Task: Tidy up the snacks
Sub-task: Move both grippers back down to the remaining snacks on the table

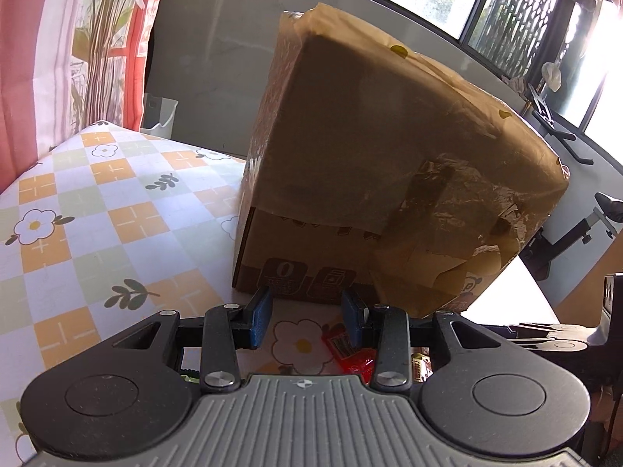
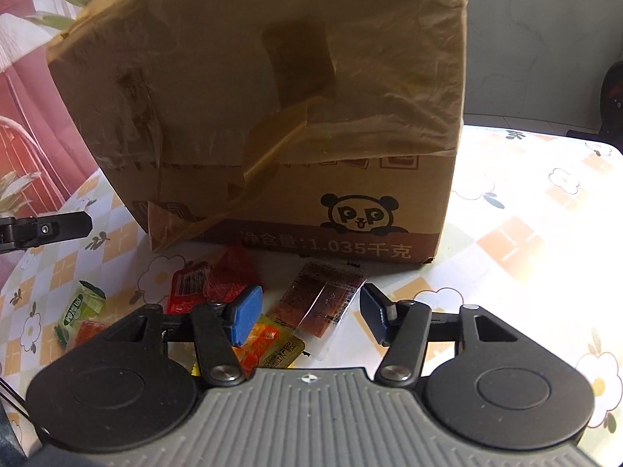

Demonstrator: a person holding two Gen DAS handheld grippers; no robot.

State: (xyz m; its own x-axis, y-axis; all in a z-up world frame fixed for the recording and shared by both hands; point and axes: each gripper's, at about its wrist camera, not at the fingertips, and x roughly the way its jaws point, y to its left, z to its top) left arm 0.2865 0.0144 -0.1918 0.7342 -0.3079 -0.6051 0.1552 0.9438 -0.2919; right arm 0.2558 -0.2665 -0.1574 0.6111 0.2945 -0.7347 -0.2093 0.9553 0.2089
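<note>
A large brown cardboard box (image 1: 381, 179) with a flap hanging down its front stands on the table; it also fills the right wrist view (image 2: 272, 89). Small snack packets lie in front of it: red ones (image 2: 210, 284), a clear brown one (image 2: 327, 295), an orange-yellow one (image 2: 268, 346) and a green one (image 2: 80, 309). A red packet (image 1: 348, 350) also shows in the left wrist view. My left gripper (image 1: 307, 317) is open and empty, just short of the box. My right gripper (image 2: 307, 311) is open and empty above the clear brown packet.
The table has a checked flower-pattern cloth (image 1: 97, 210). A floral curtain (image 1: 66, 39) hangs at the left and a white bin (image 1: 159, 116) stands behind the table. Windows (image 1: 545, 31) are at the back right. The left gripper's finger (image 2: 50, 227) shows at the right wrist view's left edge.
</note>
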